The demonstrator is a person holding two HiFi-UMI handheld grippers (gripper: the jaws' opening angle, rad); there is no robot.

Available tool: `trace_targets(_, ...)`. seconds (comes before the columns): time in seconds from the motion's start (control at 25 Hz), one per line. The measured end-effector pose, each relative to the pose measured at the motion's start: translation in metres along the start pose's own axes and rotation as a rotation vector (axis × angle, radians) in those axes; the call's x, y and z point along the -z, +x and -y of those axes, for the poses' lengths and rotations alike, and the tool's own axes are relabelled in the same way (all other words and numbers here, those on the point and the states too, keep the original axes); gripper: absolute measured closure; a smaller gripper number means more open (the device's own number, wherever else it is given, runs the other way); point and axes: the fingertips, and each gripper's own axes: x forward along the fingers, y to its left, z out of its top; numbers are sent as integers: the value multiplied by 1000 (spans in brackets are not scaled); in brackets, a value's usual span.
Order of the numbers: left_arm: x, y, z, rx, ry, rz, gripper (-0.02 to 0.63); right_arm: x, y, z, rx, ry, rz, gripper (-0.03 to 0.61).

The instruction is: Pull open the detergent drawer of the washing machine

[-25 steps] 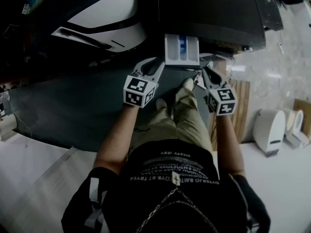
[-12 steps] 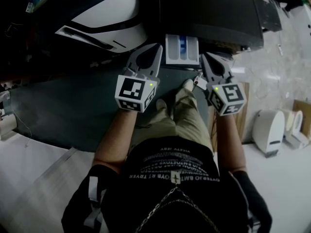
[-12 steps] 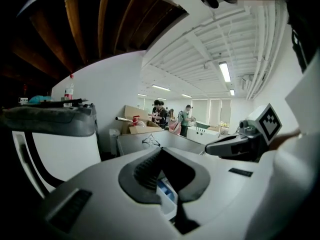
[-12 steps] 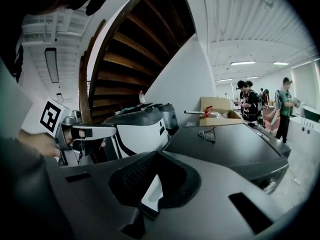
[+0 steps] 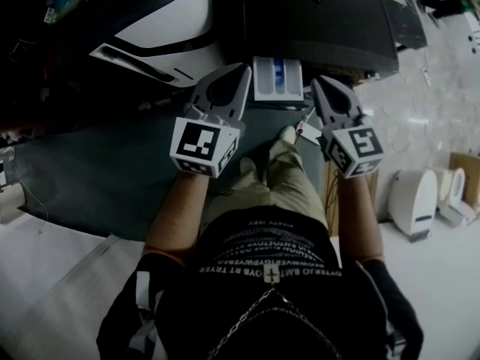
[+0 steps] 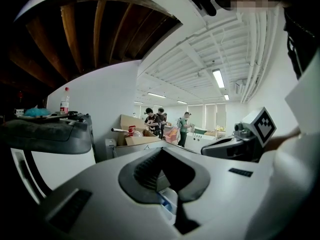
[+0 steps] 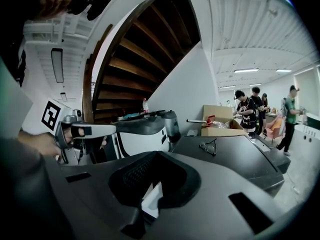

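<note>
The detergent drawer stands pulled out from the front of the washing machine, with its white compartments and a blue insert facing up. Both of the person's forearms reach forward side by side. The left gripper is just left of the drawer and the right gripper just right of it, so the drawer lies between them. Each gripper points at the machine, tilted a little below level, with its marker cube nearest the body. On both, the jaws are fully closed, tip against tip, and hold nothing; the drawer shows below them, apart from the tips
</note>
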Motion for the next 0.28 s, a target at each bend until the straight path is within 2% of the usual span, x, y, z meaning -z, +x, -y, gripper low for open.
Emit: trace_targets(0.28,-19,-13,-5,-11,38,22,609,-6,-3,-10,-8,-12,-6,577)
